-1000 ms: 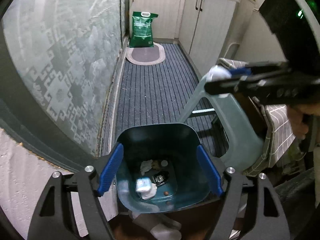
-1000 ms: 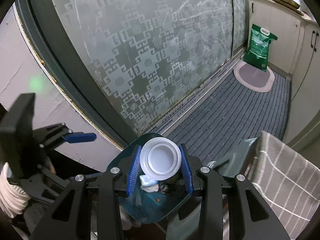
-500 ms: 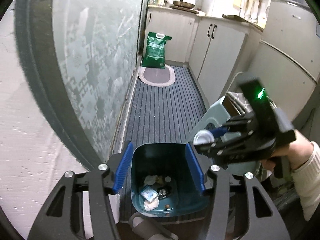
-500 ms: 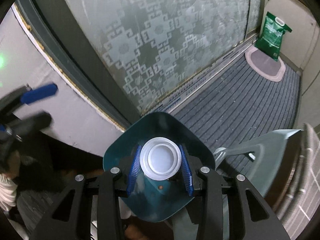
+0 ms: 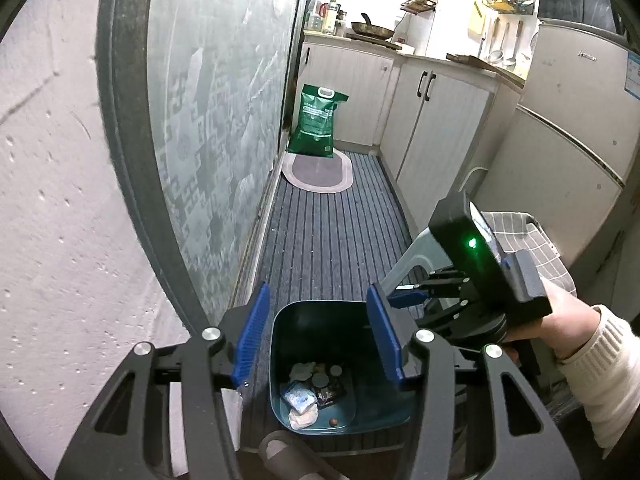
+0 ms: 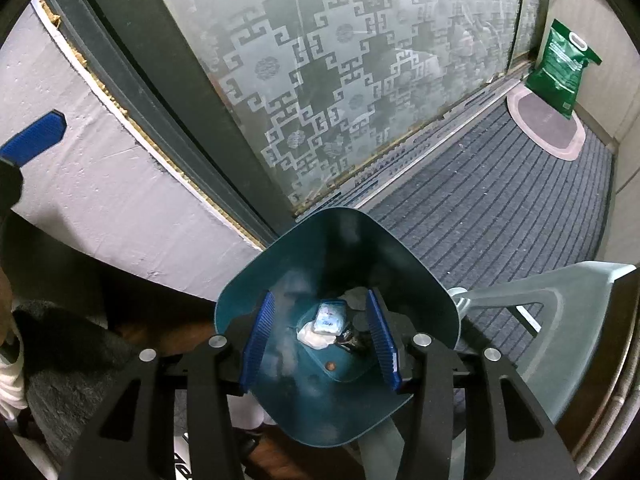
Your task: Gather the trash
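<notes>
Our right gripper [image 6: 318, 336] hangs directly over the teal bin [image 6: 416, 280], blue fingers [image 6: 258, 336] spread apart with nothing between them. Straight below the gap, on the bin floor, lies the trash [image 6: 326, 322]: a small blue-and-white packet on crumpled white paper, dark scraps just right of it, a small brown bit nearer us.

Our left gripper [image 5: 318, 336] is also spread wide and empty, fingers [image 5: 252, 336] framing the same teal bin [image 5: 280, 360] from higher up. Between them we see the trash [image 5: 304, 396] at the bottom, with pale round pieces at its far side. The right gripper [image 5: 404, 300] shows here just beyond and right of our left fingers, held by the right hand [image 5: 556, 320], green light lit on its housing.

Right of the bin, a grey-green plastic stool [image 6: 560, 292]; beyond it a checked cloth [image 5: 532, 240].

Left of the fingers runs a frosted patterned glass door [image 6: 340, 100]. Ahead, a striped grey floor mat [image 5: 332, 232], then an oval rug [image 5: 318, 170] and a green sack [image 5: 318, 126] standing against white cabinets [image 5: 432, 120].
</notes>
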Motion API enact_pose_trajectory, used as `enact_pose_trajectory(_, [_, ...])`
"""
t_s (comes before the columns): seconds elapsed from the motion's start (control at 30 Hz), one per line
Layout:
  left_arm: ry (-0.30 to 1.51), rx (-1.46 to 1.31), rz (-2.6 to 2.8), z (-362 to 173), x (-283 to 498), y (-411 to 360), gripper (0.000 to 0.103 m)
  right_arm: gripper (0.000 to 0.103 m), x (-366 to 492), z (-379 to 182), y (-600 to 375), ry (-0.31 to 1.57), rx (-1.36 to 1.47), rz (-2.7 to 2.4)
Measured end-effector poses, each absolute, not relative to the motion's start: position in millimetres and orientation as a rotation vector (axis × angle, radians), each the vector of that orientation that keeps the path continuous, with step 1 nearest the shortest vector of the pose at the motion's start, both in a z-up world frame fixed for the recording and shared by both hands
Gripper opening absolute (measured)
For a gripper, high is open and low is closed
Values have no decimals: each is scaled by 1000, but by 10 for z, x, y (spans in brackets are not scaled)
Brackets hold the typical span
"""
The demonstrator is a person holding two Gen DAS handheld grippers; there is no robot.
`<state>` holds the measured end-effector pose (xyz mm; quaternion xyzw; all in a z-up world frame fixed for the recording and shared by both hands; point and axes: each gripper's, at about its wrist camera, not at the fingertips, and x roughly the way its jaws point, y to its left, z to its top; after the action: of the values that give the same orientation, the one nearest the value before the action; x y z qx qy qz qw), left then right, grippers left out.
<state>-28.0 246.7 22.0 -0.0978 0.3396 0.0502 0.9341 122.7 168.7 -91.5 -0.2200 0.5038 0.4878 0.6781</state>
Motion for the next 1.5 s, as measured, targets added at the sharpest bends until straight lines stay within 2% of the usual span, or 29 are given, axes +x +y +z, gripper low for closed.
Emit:
enact_pose_trajectory(0.2, [679, -178, 107, 302, -335, 2402, 53, 48, 1145, -861, 1625, 1122, -500, 1086])
enact_pose_trajectory(0.53, [663, -113, 96, 399, -345, 2132, 65, 56, 1023, -448, 1200, 1027, -426, 1032])
enact_pose_trajectory(0.73, [660, -87, 102, 359, -301, 1950, 76, 69, 959, -100, 784, 944, -370, 972])
enact_pose_trajectory(0.9, [649, -85, 121, 317, -296, 1812, 91, 79, 903, 164, 322, 865, -320, 896])
enact_pose_trajectory(0.97, [639, -98, 117, 302, -299, 1759, 91, 80, 885, 241, 108, 838, -308, 858])
enact_pose_trajectory(1.27, [628, -119, 109, 268, -323, 1514, 100, 98, 784, 497, -696, 754, -228, 763])
enact_pose_trajectory(1.5, [630, -111, 119, 213, -422, 1332, 100, 100, 653, 487, -1092, 714, -188, 759])
